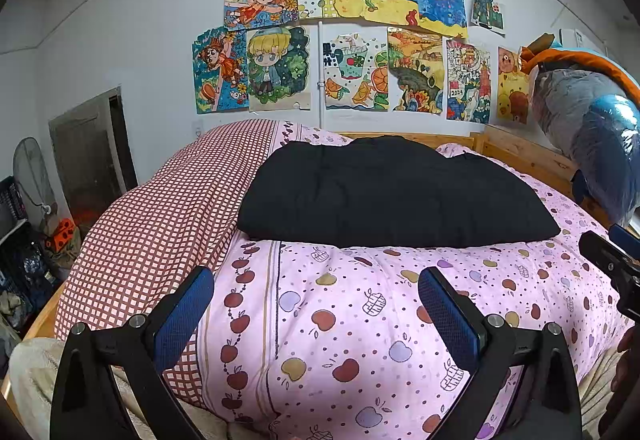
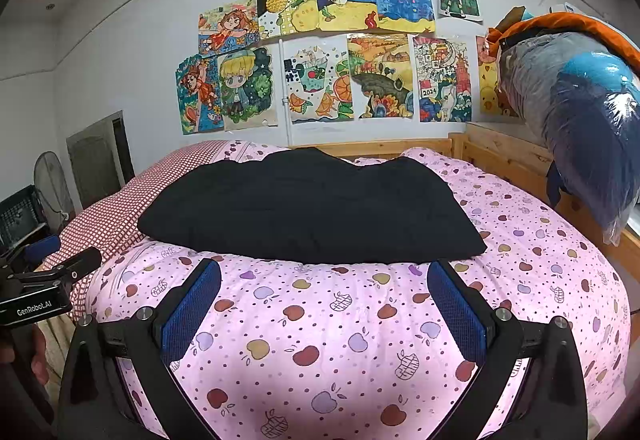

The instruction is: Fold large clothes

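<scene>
the black garment (image 1: pixel 394 191) is lying in a thick folded block on the pink apple-print quilt (image 1: pixel 340 320) of the bed, beside a red checked quilt (image 1: pixel 160 224). the left tool (image 1: pixel 316 310) and the right tool (image 2: pixel 324 304) are both hanging released, gripping nothing, short of its near edge. it is looking soft, padded and limp, probably bulky rather than heavy, so taking hold at the near corners is likely working best.
</scene>
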The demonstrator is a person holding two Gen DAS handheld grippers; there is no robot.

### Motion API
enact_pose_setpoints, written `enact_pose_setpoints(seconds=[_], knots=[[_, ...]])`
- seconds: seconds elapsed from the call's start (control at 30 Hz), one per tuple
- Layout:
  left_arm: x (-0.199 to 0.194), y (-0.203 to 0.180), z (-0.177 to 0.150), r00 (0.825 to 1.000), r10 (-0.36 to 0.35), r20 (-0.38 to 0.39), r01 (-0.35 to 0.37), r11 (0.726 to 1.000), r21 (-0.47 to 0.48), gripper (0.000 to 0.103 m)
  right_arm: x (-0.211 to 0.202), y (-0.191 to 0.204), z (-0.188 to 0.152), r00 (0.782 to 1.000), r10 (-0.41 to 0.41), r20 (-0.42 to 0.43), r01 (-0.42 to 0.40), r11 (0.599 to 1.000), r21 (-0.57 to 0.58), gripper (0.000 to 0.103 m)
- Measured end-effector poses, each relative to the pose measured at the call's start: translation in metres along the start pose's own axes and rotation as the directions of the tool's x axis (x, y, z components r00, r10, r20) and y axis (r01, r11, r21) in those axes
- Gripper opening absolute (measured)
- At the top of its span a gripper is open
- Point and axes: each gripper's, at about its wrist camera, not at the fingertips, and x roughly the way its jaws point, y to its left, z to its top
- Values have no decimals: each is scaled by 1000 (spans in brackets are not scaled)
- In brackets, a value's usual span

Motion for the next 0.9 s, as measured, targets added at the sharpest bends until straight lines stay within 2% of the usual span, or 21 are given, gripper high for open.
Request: enact_pose_setpoints(seconds=[0.9], knots=[[5, 7, -6, 1000, -10, -5, 10, 1000, 6, 103, 2, 4, -2, 1000, -2, -1, 2, 1000, 4, 101]])
